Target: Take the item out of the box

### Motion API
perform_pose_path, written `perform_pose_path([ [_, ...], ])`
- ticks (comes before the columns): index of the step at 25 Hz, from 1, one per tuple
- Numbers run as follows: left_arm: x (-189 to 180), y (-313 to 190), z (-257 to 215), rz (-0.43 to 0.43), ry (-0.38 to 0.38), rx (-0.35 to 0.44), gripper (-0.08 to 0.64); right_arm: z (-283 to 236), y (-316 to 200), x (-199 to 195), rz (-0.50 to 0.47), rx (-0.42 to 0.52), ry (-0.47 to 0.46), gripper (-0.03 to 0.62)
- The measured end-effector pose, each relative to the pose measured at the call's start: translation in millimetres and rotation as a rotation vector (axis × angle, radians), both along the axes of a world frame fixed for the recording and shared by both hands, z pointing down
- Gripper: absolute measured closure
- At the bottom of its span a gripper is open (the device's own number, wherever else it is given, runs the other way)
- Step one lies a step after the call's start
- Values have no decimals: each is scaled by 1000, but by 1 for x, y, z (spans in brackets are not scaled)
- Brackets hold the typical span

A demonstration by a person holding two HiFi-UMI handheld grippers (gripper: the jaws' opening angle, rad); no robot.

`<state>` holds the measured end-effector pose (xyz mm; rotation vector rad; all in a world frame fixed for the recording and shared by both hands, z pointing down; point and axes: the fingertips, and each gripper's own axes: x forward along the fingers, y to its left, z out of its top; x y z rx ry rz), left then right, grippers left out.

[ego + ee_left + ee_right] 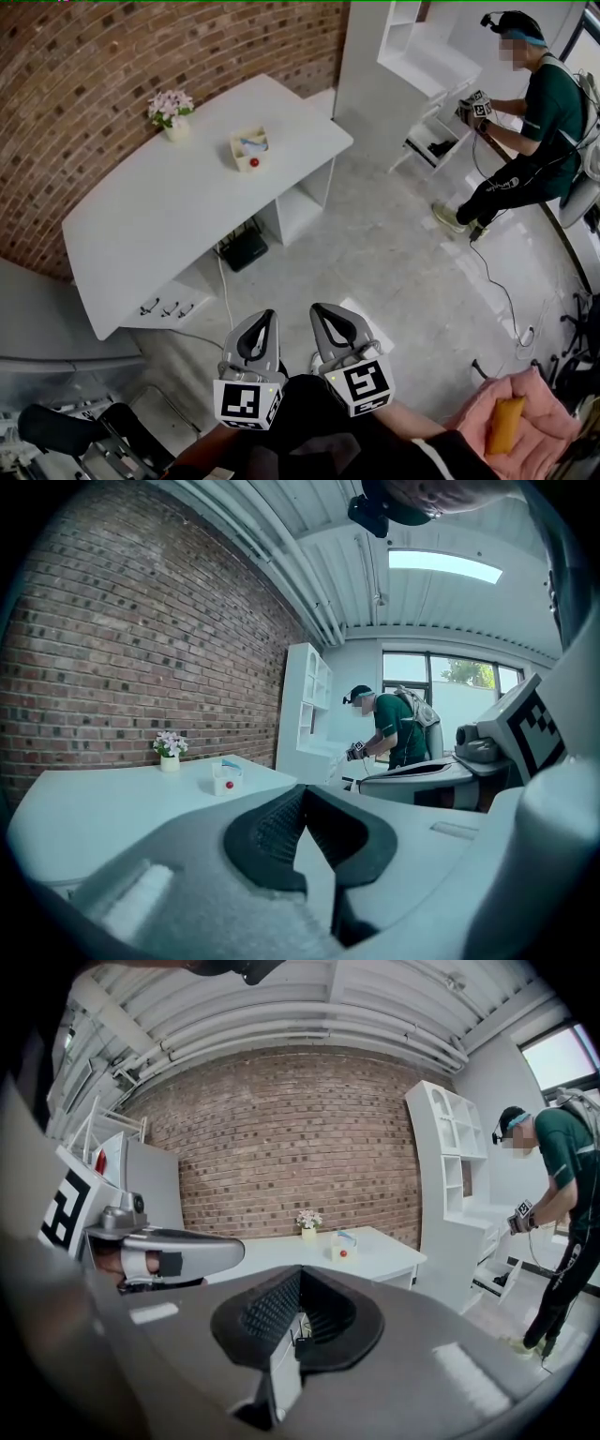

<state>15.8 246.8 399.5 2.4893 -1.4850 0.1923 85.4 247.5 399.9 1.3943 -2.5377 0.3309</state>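
Both tongs are held low and close to the body, side by side. The left gripper (266, 317) and the right gripper (320, 310) each have their jaws clenched tip to tip, with nothing between them. Bare floor lies between them and the white table (159, 234), so the step in hand looks like the approach. The small open box (246, 141) stands well apart from the tongs, toward the table's far end and near a pot of flowers (171, 105). A red thing (253, 163) shows at its near side, and something pale blue lies inside. It seems best to step up to the table first and release one pair only above the box. That pair should come down over the rim while the other steadies the light box.
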Motion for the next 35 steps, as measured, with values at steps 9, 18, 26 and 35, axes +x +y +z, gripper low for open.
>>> perform_pose_path([
  [9,-23,-35,-1,28,24,10,555,-1,-33,-21,38,10,25,592],
  [18,-50,-67,-4,81,31,22,555,-3,-63,-47,97,19,25,592],
  [26,-80,-88,-5,116,52,25,555,-4,-80,-74,138,30,50,592],
  [35,-112,-105,-4,124,84,27,555,-12,-99,-110,163,41,62,592],
])
